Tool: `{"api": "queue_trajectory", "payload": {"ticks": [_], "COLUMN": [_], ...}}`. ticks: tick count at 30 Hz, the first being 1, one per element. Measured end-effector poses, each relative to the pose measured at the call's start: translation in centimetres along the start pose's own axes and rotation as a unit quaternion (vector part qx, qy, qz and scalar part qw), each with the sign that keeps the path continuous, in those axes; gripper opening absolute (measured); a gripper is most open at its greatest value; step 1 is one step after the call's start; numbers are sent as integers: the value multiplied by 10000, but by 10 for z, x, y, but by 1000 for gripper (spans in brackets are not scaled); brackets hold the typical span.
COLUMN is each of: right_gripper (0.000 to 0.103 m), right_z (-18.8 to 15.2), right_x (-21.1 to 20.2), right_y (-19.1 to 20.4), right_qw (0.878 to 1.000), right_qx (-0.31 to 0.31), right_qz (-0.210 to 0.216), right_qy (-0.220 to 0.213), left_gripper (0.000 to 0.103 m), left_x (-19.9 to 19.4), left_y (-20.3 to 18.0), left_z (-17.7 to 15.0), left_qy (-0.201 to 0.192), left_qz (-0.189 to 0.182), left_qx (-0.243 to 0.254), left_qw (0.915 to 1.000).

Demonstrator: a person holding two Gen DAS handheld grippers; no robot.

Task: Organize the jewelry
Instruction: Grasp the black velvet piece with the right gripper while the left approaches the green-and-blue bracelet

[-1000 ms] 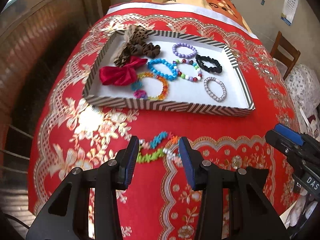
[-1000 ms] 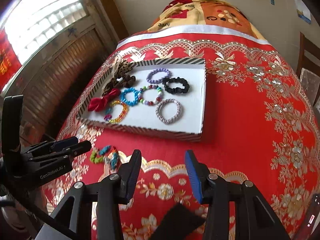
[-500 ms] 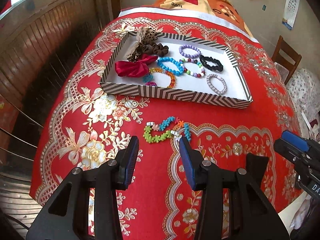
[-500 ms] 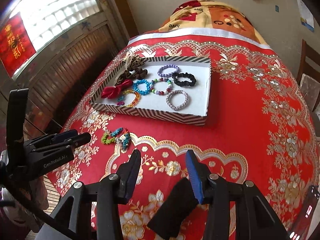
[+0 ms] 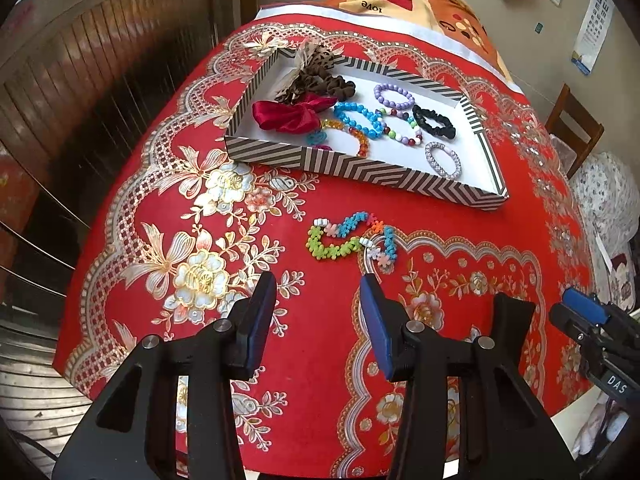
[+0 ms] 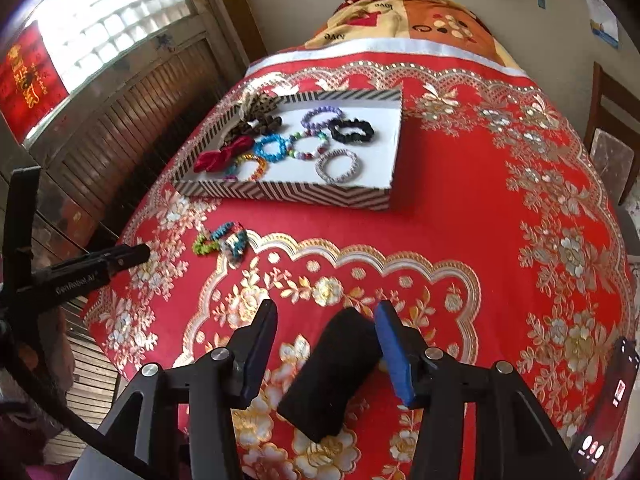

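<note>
Flower-bead bracelet: the bright bracelet point(image 5: 352, 237) of green, blue, orange and white bits lay alone on the red cloth, just in front of the striped box. It was the only piece not put away, so it looked like the next one to go in.
Striped box: the box point(image 5: 360, 168) sat further back on the counter point(image 5: 440, 320). It was the home for the jewelry.
Inside the box: a red bow point(image 5: 290, 114), a blue bead bracelet point(image 5: 356, 116), a purple bead bracelet point(image 5: 393, 95), a black scrunchie point(image 5: 434, 121) and a silver bracelet point(image 5: 443, 159) lay side by side, so each one was easy to see.
Left gripper: its point(image 5: 316, 308) fingers were apart and held nothing. It pointed at the loose bracelet, near it but not touching.
Right gripper: its point(image 6: 326, 328) fingers were apart too, with nothing pinched. It hung off to the side, well apart from the bracelet.
Black block: a dark block point(image 6: 332, 372) lay on the cloth under the right fingers. I could not tell what it was.
</note>
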State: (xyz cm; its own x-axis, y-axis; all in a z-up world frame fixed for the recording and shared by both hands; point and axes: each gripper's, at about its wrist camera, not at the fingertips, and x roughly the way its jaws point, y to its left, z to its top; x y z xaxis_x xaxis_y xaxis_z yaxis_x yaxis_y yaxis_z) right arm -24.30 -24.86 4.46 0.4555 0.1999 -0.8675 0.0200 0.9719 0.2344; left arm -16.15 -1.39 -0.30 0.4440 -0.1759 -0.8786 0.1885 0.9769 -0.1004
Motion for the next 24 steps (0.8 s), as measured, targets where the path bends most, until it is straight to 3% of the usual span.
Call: {"api": "queue_trajectory", "payload": {"ticks": [24], "right_gripper": [53], "right_z": [-29], "right_x": [35], "right_y": [-9], "right_qw": [9979], "right_qx": [378], "right_qz": [176], "right_qy": [506], "left_gripper": [45], "left_x": [25], "left_y": [14], "left_z": [8], "left_qy": [446], "left_qz": [-310], "left_qx": [-219], "left_qw": [9983]}}
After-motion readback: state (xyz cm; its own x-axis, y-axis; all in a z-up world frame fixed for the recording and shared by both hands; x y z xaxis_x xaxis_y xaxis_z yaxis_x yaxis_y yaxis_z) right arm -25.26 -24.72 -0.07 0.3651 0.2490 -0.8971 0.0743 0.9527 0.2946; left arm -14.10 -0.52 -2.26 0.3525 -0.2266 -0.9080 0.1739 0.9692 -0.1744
